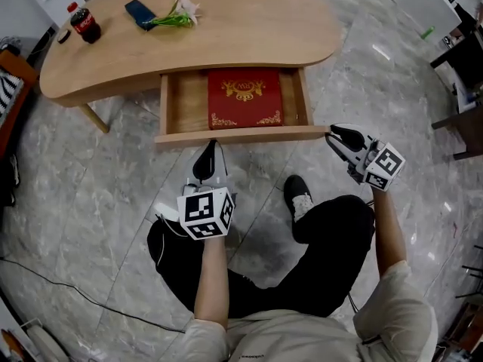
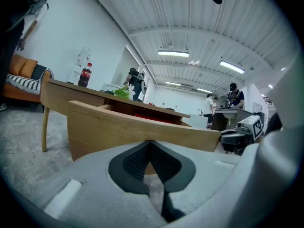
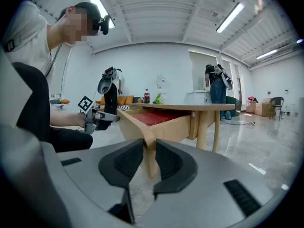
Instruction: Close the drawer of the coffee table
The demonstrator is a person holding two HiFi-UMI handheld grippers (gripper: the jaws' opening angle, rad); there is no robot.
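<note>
The wooden coffee table (image 1: 249, 32) has its drawer (image 1: 172, 104) pulled out toward me, with a red book (image 1: 244, 98) lying inside. My left gripper (image 1: 212, 145) is shut, and its tips (image 2: 150, 144) rest at the drawer front (image 2: 118, 127), left of the middle. My right gripper (image 1: 332, 132) is at the right end of the drawer front (image 1: 241, 135). Its pads (image 3: 126, 163) stand a narrow gap apart, with the panel's corner (image 3: 149, 151) in that gap. The red book (image 3: 156, 115) shows over the drawer side in the right gripper view.
On the tabletop lie a cola bottle (image 1: 84, 23), a dark phone (image 1: 140, 12) and a small bunch of flowers (image 1: 175, 17). My legs in black trousers and a shoe (image 1: 299, 194) are on the marble floor below the drawer. A sofa (image 1: 11, 81) stands at far left.
</note>
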